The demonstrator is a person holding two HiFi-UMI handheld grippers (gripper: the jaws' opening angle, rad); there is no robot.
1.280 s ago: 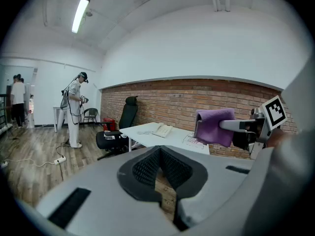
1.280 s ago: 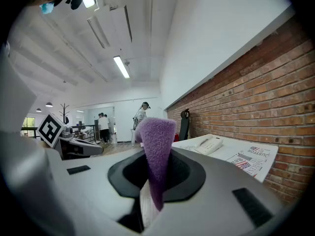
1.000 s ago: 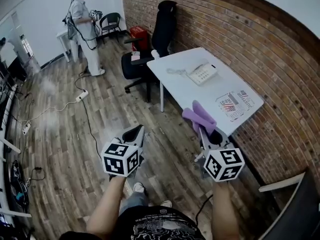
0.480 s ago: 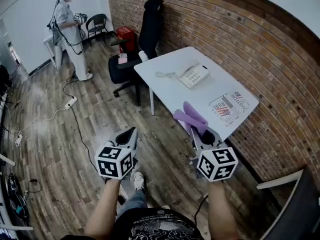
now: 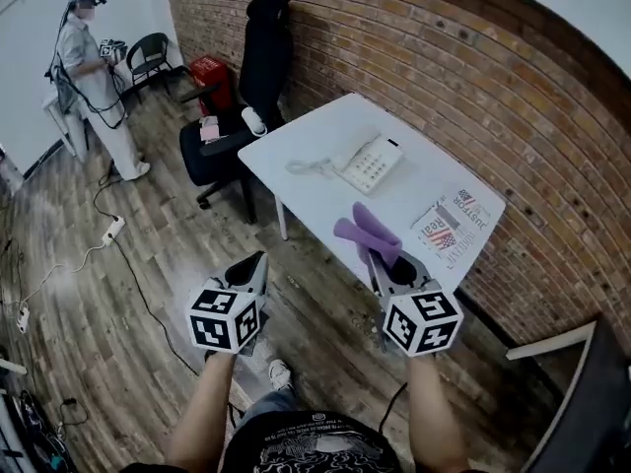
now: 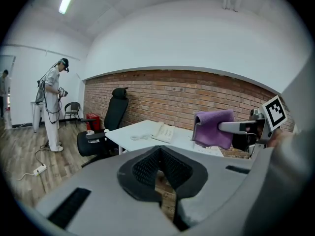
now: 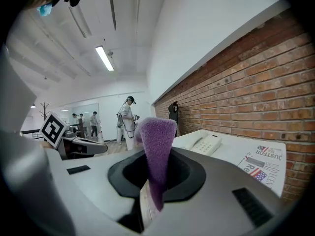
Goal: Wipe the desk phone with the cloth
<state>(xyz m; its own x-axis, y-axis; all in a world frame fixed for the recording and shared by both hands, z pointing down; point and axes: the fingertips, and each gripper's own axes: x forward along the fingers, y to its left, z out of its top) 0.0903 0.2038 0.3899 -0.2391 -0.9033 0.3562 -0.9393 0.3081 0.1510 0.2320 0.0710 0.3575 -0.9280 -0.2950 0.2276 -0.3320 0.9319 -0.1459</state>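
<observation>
Wood floor (image 5: 148, 264) underfoot, with loads of open room off to the left. Left claw (image 5: 254, 262) is closed up with nothing in it, hanging over the floor. Right claw (image 5: 380, 254) is pinched tight on the purple cloth (image 5: 367, 233), which sticks up right around the near edge of the white bench (image 5: 315, 200). Desk phone (image 5: 372, 163) sits mid-bench, well apart from the cloth, with a printed sheet (image 5: 452, 227) by the right corner. Black office chair (image 5: 251, 77) crowds the far end, brick wall (image 5: 444, 77) behind.
</observation>
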